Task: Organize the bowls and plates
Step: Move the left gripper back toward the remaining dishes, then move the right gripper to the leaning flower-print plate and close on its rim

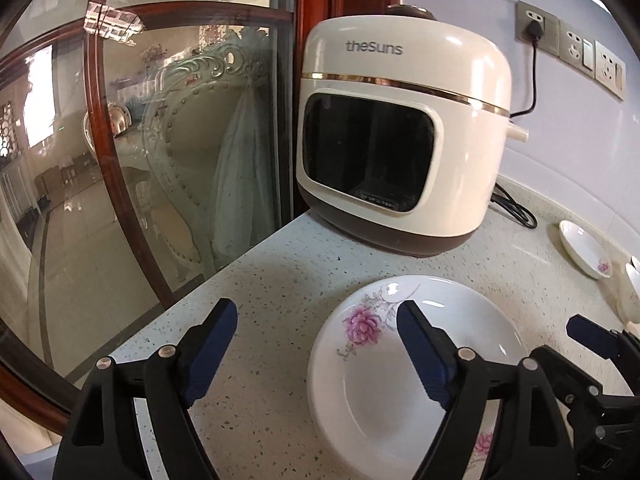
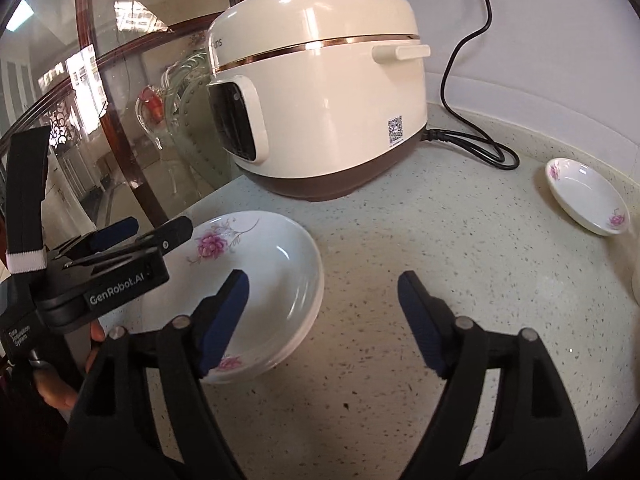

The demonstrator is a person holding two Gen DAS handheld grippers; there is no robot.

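A white plate with pink flowers (image 1: 372, 364) lies on the speckled counter (image 1: 280, 280) in front of the rice cooker; in the right wrist view the plate (image 2: 276, 264) shows a second rim under it, like a stack of two. My left gripper (image 1: 316, 316) is open over the plate's left rim, one finger above the dish and one above the counter. My right gripper (image 2: 322, 280) is open over the right rim, holding nothing. A smaller flowered dish (image 2: 584, 196) sits at the far right, also seen as the small dish (image 1: 584, 248).
A cream rice cooker (image 1: 400, 120) stands at the back, its black cord (image 2: 476, 148) coiled on the counter and plugged into the wall. A glass panel in a wooden frame (image 1: 160, 160) borders the counter's left edge. A white vessel (image 1: 632, 292) shows at the right edge.
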